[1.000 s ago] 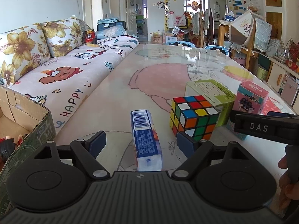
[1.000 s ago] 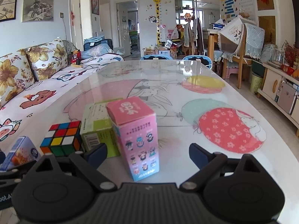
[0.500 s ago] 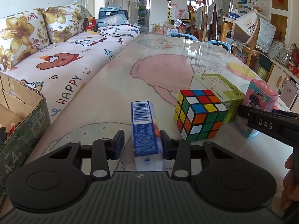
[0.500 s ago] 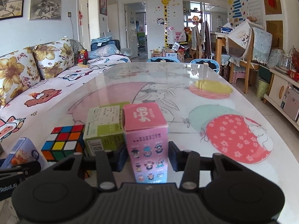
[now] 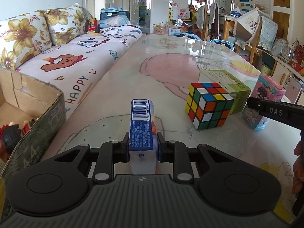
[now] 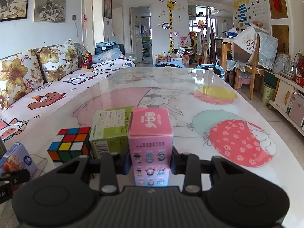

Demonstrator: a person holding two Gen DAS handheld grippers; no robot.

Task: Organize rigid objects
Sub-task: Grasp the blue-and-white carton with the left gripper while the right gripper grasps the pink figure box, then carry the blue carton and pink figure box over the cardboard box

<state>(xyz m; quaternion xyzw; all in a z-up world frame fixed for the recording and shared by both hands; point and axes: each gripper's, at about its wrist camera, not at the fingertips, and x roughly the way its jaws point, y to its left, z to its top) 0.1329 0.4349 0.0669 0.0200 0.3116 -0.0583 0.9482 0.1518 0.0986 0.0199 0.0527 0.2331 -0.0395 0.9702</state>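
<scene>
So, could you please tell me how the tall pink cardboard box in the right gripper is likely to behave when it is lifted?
The tall pink cardboard box will probably feel light, as thin printed card. The right gripper clamps its lower half, so it may lean above the pads. Its walls could dent under a hard squeeze, though they look flat now.

A daylit living room holds a glossy cartoon-printed table, a sofa with flowered cushions along the left wall beneath framed pictures, and wooden chairs beyond, by a giraffe height chart.
</scene>
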